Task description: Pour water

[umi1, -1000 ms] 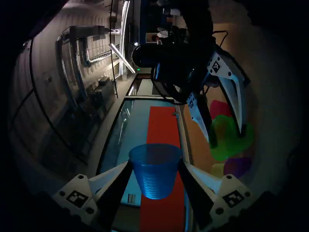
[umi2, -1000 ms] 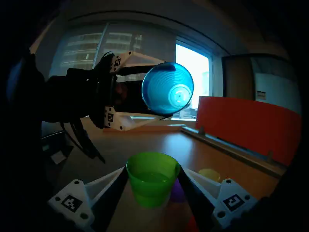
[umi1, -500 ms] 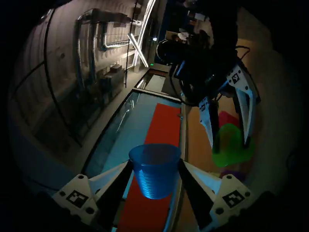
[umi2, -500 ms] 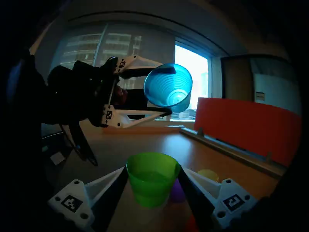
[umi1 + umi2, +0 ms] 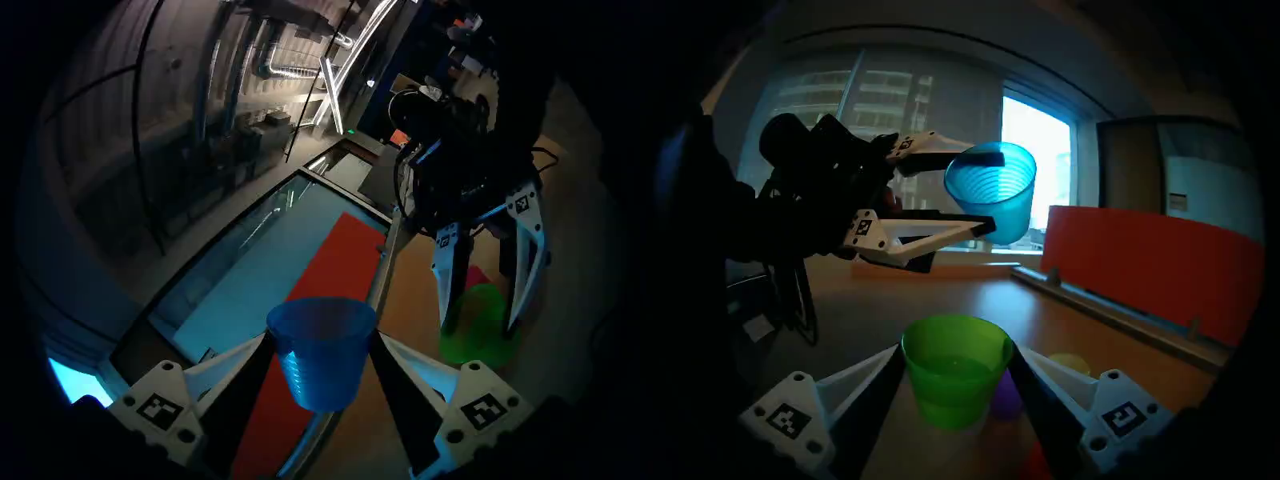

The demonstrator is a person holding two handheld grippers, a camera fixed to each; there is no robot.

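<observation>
Two cups are in play, one to each claw. The left gripper [image 5: 322, 342] has both fingers clamped on the sides of a blue cup [image 5: 322, 356], and the right gripper [image 5: 958, 354] is closed the same way on a green cup [image 5: 954, 388]. Two small round pieces lie on the table just behind the green cup, one yellow [image 5: 1072, 362] to the right and one purple [image 5: 1006, 398] nearer. The surface is a brown wooden table [image 5: 904, 300] with a single orange-red partition panel [image 5: 1152, 248] standing along its right edge. The room is dim, lit by a bright window [image 5: 1050, 132] at the far side with blinds to its left. In the right gripper view the blue cup hangs in the air, well above the table and beyond the green one. Its long axis is tilted, with the mouth tipped up and toward the near side and the base pointing down and away. The green cup stands upright low over the table, mouth up, with water [image 5: 956, 366] part-way up inside.
</observation>
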